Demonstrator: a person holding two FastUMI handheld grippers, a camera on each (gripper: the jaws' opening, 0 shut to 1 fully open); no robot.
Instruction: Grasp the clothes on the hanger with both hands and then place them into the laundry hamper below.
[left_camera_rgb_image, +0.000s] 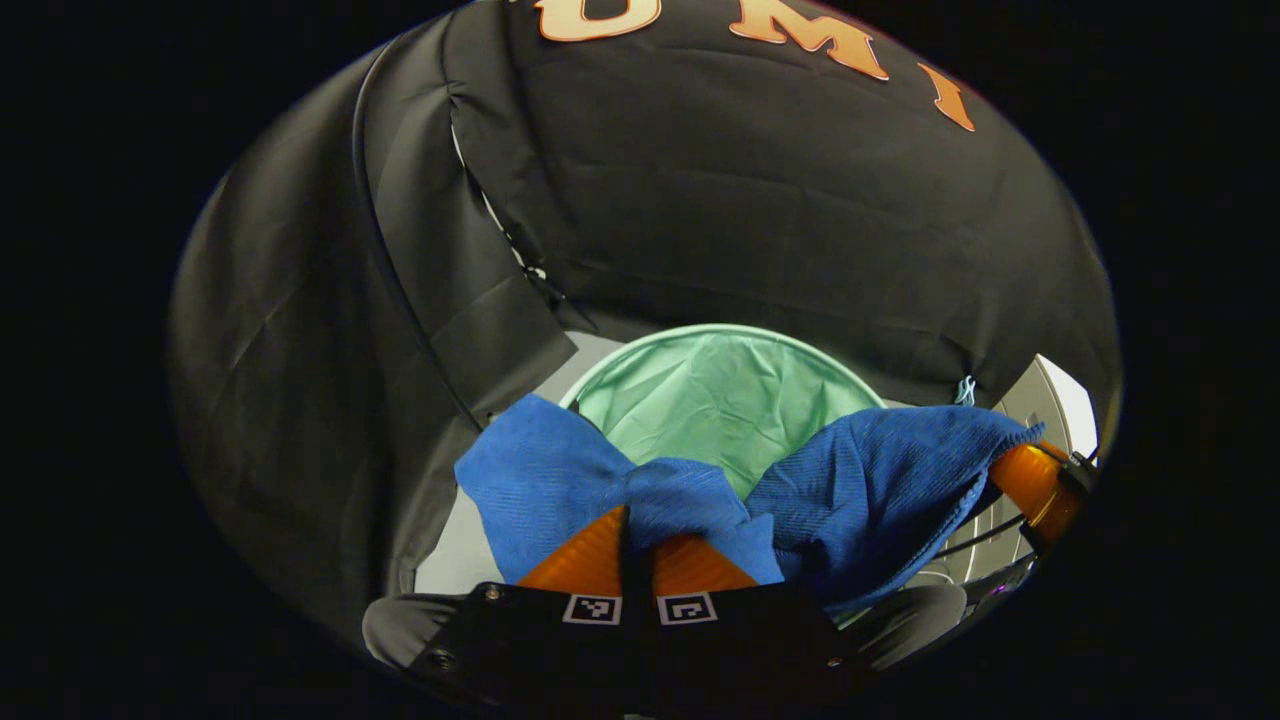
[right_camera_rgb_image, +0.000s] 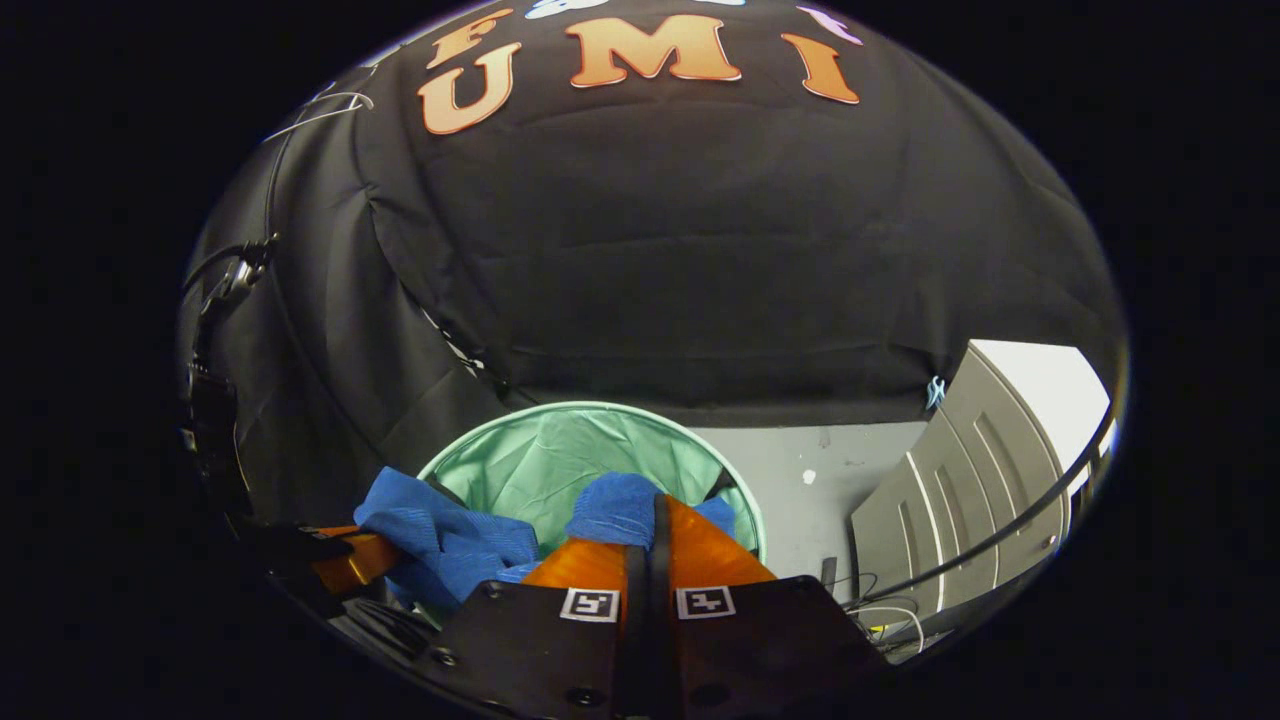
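Above the open mouth of the green laundry hamper (left_camera_rgb_image: 720, 400), a soft, light blue garment (left_camera_rgb_image: 860, 490) sags between the left claw (left_camera_rgb_image: 636, 545) and right claw (right_camera_rgb_image: 655, 535), each clenched on a bunched end, the limp cloth best held there

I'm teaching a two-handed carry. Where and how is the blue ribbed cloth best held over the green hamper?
By its two upper ends, one gripper each, coming from above. The blue ribbed cloth sags between the left gripper and right gripper, both pinching bunched fabric, so it hangs spread over the round green hamper.
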